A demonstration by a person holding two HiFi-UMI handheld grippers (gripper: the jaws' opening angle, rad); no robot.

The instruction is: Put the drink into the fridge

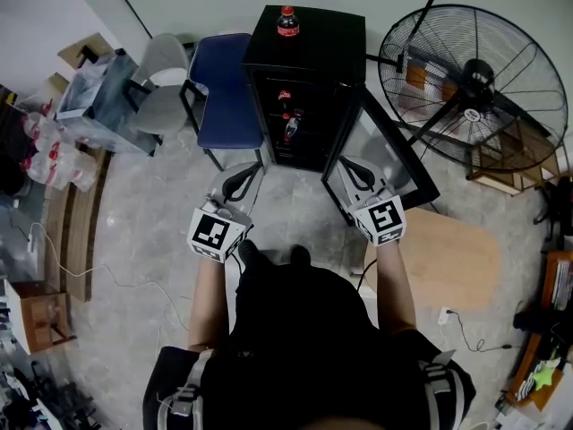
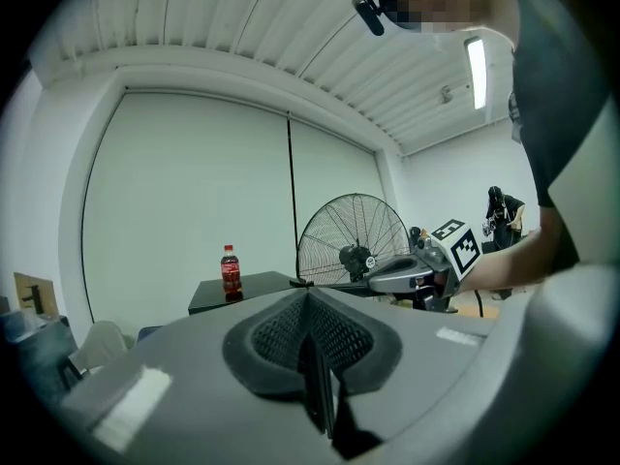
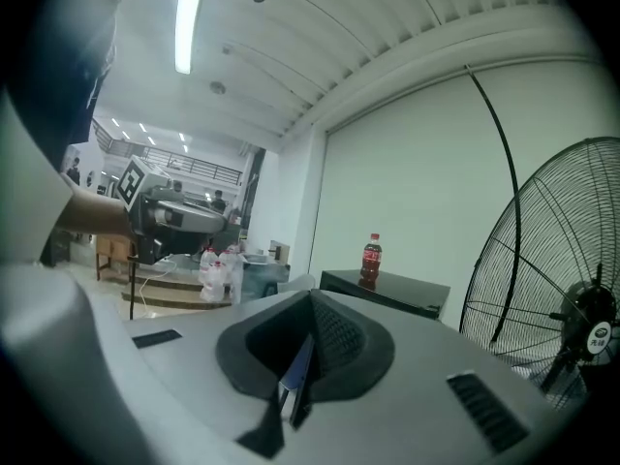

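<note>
Hardly started: drink bottle point(image 1: 286, 21) stands upright on top of the fridge point(image 1: 327, 38), whose door point(image 1: 385, 164) is already open. The left tongs point(image 1: 237, 184) and right tongs point(image 1: 358, 176) are both closed and empty, short of the fridge. Grasping and shelving remain.

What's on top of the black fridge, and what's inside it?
A red-capped cola bottle stands on top of the fridge. With the door open, two bottles show on inner shelves; the rest inside is too dark to see.
</note>
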